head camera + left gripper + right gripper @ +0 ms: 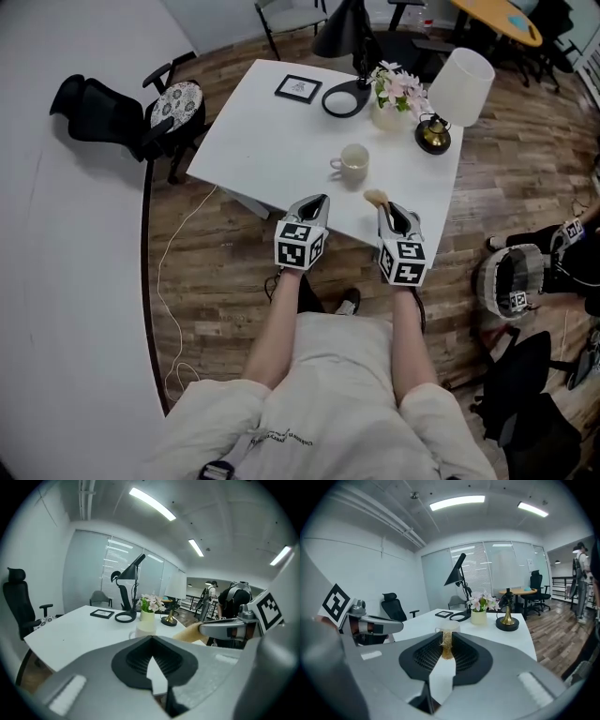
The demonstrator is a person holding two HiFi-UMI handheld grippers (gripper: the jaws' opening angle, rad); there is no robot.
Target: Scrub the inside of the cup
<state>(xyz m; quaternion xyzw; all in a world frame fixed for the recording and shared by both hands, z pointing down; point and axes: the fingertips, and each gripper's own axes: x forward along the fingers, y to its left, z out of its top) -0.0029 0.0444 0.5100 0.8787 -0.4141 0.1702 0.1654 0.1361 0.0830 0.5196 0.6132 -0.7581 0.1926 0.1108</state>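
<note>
A cream cup [353,161] stands upright on the white table [253,141], handle to the left. Both grippers hover at the near table edge, short of the cup. My right gripper [386,210] is shut on a tan scrubber [376,198] whose head sticks out toward the cup. In the right gripper view the scrubber [446,645] is pinched between the jaws, with the cup [448,629] right behind it. My left gripper [318,202] is shut and holds nothing. From the left gripper view, the cup [145,629] shows just past the jaw tips [151,638].
Behind the cup stand a flower vase [388,101], a gold-based lamp with a white shade [459,86], a black ring lamp base [344,98] and a framed picture [298,89]. A black office chair [103,111] is at the left. A cable [169,272] lies on the floor.
</note>
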